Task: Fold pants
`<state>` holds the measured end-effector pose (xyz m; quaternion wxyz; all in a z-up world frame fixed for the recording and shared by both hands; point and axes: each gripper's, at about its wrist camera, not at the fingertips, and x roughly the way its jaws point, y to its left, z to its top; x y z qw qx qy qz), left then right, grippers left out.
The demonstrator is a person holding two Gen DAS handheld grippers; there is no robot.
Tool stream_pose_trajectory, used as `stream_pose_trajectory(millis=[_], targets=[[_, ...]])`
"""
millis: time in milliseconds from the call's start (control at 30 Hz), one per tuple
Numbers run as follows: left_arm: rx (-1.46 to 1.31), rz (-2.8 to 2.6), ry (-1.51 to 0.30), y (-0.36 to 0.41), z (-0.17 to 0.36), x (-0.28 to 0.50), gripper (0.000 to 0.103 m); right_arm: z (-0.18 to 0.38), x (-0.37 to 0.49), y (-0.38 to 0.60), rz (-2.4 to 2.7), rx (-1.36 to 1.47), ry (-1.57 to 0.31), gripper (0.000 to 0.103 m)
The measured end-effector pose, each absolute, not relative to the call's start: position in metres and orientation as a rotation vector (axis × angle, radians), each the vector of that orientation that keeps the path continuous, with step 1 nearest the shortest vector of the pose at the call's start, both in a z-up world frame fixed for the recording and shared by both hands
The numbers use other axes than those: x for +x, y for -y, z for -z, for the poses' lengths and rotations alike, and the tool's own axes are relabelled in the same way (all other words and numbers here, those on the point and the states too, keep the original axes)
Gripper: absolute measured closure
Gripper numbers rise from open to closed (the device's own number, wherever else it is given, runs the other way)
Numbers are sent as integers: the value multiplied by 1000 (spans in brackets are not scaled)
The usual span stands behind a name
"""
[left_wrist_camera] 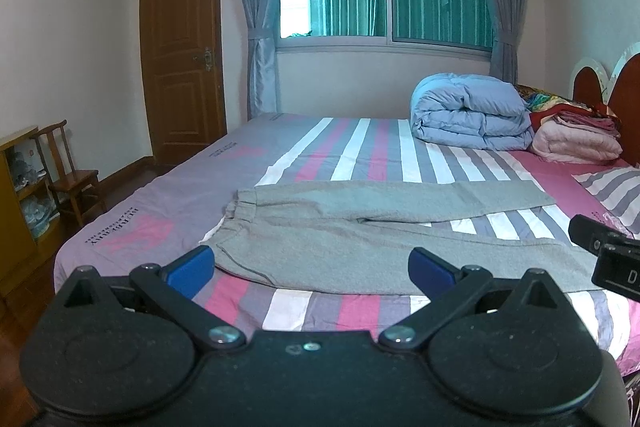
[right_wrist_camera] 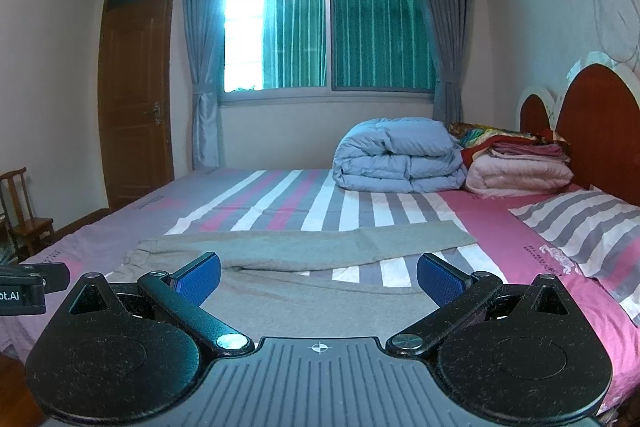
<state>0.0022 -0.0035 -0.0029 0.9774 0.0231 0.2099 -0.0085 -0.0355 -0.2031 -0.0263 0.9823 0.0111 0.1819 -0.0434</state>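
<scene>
Grey pants lie flat on the striped bed, waistband at the left, two legs spread apart toward the right. My left gripper is open and empty, above the bed's near edge in front of the near leg. In the right wrist view the pants lie the same way, and my right gripper is open and empty over the near leg. The right gripper's body shows at the left wrist view's right edge.
A folded blue duvet and a pink blanket stack sit at the bed's far right by the headboard. A striped pillow lies at the right. A wooden chair and a door stand at the left.
</scene>
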Motion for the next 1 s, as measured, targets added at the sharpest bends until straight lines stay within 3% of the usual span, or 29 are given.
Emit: stream_pose_trajectory(millis=[1000], targets=[[5, 35, -482, 9, 13, 3, 6, 28, -32, 202, 109, 17, -373, 0]])
